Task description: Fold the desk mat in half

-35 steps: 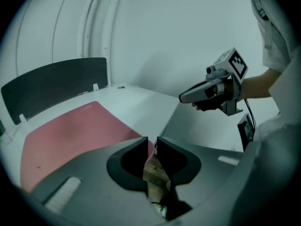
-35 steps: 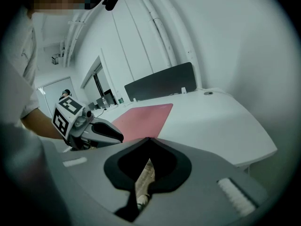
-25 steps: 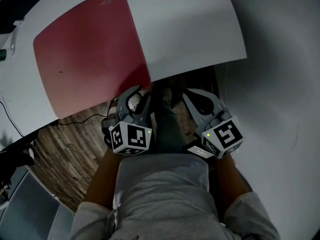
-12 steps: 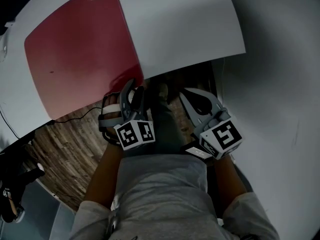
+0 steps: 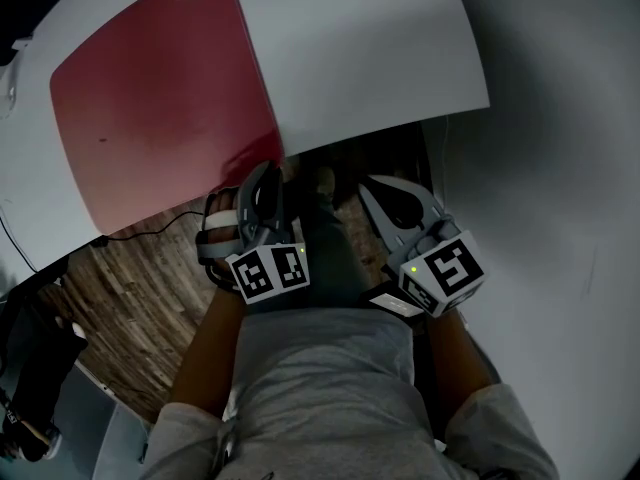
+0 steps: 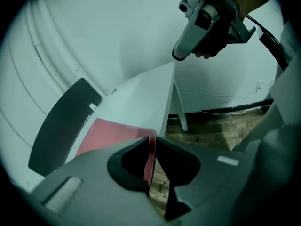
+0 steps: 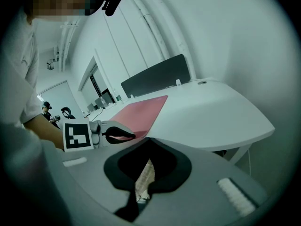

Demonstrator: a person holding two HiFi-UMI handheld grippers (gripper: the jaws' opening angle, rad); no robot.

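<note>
White desk [image 5: 370, 58], viewed from above, carried the red desk mat [image 5: 160, 98] lying flat on its left part, with one corner at the desk's near edge. Since a second earlier, your left gripper [image 5: 268, 171] had rolled onto its side at that near edge, having previously sat there with jaws spread beside the corner. Its jaws had just been closing, and the left gripper view showed the mat's thin edge standing between them with the pads pinched on it. Your right gripper [image 5: 372, 183] had kept its place just off the desk's near edge, above the wooden floor [image 5: 140, 278], with its jaws together on nothing. The change meant that the grasp was made but the fold had not begun, since all of the mat except the pinched corner was flat on the desk. The next move would probably have called for lifting that corner and carrying it across the desk to the mat's opposite end. With only one corner held, the fold risked running askew.
</note>
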